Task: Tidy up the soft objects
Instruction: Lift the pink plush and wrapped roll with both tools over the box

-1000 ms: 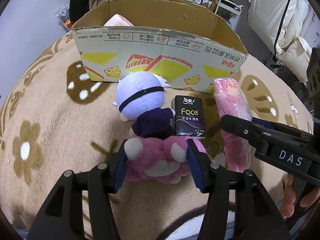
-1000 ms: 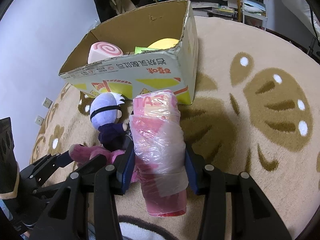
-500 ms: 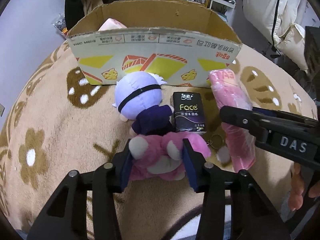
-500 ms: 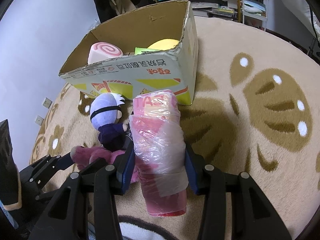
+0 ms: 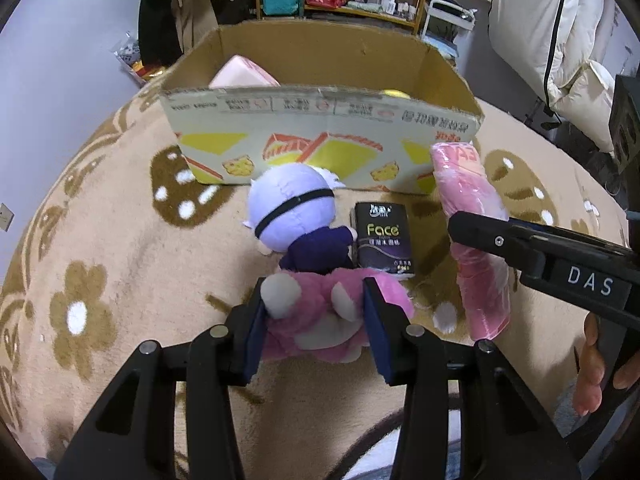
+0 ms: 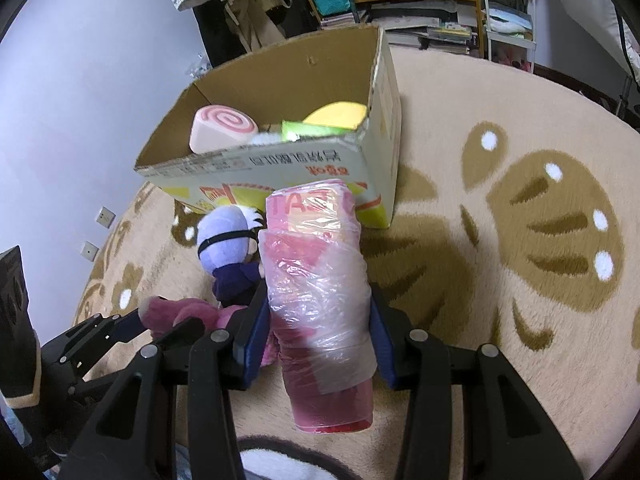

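Two soft things are already gripped, one in each claw. The left claw [image 5: 316, 312], low in the middle of the left wrist view, has just been closing and now pinches the pink plush toy [image 5: 320, 320] across its body — the blue pads dent the fur on both sides. It is light and squashy, so a hold across the thick middle should keep it; a limb or ear would likely slip out. The right claw [image 6: 318, 336] is clamped on the pink plastic-wrapped roll [image 6: 320, 292] near its lower half, the roll running up the frame toward the cardboard box [image 6: 280, 168]. The film looks slick and crinkly, so I judge a firm mid-body squeeze safer than a hold near either end.

Both things lie on the patterned rug [image 5: 120, 240], just in front of the box, which sits in the upper middle of both views. A purple-haired doll [image 5: 294, 216] touches the plush toy's upper edge, and a black tissue pack [image 5: 384, 240] sits just beside the doll — either may drag along on the lift.
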Available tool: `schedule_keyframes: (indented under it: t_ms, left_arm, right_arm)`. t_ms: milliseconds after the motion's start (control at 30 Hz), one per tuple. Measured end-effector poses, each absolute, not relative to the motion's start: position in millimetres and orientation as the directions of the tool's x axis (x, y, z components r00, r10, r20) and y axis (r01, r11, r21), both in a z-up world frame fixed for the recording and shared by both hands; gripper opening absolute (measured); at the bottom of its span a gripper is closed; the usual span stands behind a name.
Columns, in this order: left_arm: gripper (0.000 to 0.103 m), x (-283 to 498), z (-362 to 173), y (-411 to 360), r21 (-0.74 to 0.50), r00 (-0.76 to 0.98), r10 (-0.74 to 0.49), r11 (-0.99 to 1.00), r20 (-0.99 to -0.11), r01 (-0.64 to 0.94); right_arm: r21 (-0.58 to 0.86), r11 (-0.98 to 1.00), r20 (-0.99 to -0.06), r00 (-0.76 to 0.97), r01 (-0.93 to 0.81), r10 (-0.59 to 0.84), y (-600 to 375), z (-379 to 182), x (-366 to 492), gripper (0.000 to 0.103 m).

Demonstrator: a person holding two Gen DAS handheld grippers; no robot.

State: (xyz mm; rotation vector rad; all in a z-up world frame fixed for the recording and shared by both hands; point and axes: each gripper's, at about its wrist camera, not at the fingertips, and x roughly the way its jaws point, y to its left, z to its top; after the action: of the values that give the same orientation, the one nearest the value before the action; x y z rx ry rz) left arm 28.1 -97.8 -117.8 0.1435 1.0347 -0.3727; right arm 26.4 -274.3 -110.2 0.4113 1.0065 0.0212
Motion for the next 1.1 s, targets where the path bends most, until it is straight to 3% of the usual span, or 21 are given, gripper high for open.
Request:
schedule_keyframes:
  t_ms: [800, 1100]
  left_arm:
    - [0.042, 25.1, -71.4, -71.4, -0.050, 0.579, -0.229, 0.950, -0.782, 0.308]
    - [0.043, 28.1, -31.1, -59.0, 0.006, 0.705, -0.195, 0.962, -0.682, 0.271]
  right_arm:
    - [0.341, 0.930, -0.739, 0.649, 0.133, 0.179, -274.7, -77.4, 13.7, 0.048]
    - [0.336, 0.935, -0.672, 0.724, 0.114, 0.154, -275.2, -48.9, 9.4, 0.048]
